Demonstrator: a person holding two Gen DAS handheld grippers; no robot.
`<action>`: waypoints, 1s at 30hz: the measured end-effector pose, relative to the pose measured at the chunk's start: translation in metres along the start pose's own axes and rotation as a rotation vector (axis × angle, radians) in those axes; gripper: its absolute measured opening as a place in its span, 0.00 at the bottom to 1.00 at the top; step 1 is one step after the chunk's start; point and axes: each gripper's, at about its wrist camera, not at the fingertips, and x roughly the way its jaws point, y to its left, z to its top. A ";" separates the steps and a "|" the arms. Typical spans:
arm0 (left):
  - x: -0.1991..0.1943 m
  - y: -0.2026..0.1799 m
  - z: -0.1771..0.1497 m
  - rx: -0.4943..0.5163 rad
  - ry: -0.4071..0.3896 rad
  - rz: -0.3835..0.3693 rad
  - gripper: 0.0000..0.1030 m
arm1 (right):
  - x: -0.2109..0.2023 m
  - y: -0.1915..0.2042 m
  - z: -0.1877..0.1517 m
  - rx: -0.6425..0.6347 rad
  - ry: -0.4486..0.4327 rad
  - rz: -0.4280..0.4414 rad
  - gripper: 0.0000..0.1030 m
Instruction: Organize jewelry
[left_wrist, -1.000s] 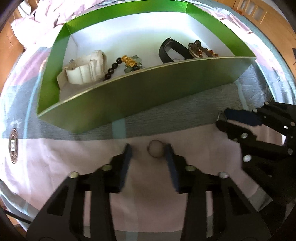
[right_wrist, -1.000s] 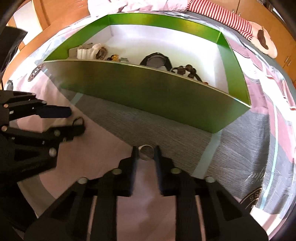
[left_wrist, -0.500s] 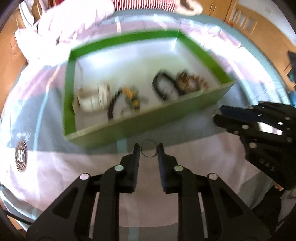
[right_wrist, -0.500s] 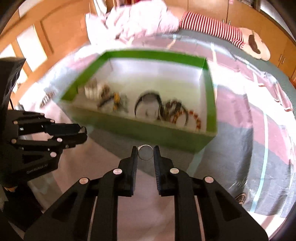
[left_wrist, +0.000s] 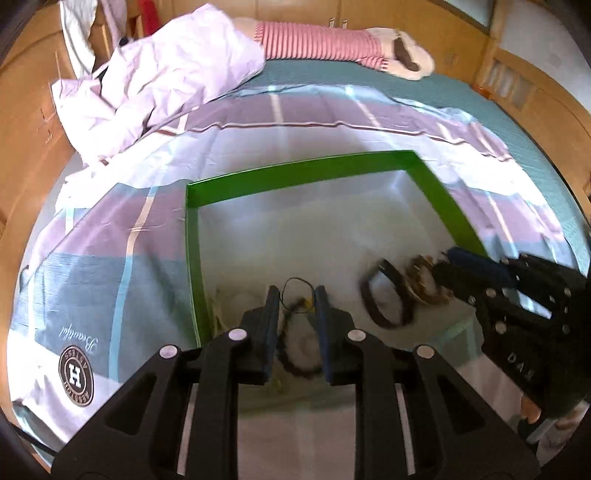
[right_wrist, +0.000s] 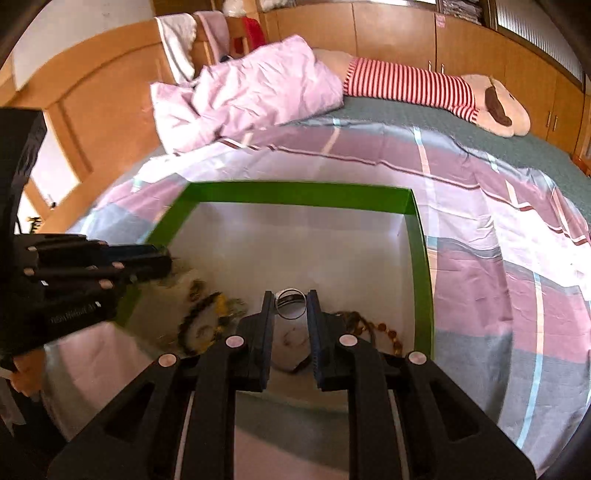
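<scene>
A bed with a plaid sheet (left_wrist: 110, 236) carries a green box (left_wrist: 303, 170) with a white floor, and both grippers hang over its near part. On that floor lie a black watch strap (left_wrist: 384, 299), a bead bracelet (right_wrist: 199, 317) and amber beads (right_wrist: 384, 328) (blurred, so details are uncertain). The left gripper (left_wrist: 294, 295) is closed on a thin dark ring (left_wrist: 295, 288), which stands between its fingertips, above the left side of the box. The right gripper (right_wrist: 290, 301) pinches a silver ring (right_wrist: 291, 302) in the same way, over the right side. Each ring is already above the box floor, directly below its own gripper's tips, so I judge the coming move is mainly downward before releasing.
</scene>
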 end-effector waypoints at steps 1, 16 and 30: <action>0.006 0.004 0.002 -0.006 0.007 0.001 0.19 | 0.006 -0.002 0.002 0.014 0.007 -0.002 0.17; 0.010 0.011 0.010 -0.044 -0.017 -0.023 0.52 | -0.022 0.003 0.010 0.049 -0.055 -0.045 0.70; -0.042 -0.004 -0.045 -0.054 -0.085 -0.001 0.92 | -0.059 -0.007 -0.023 0.133 -0.015 -0.133 0.96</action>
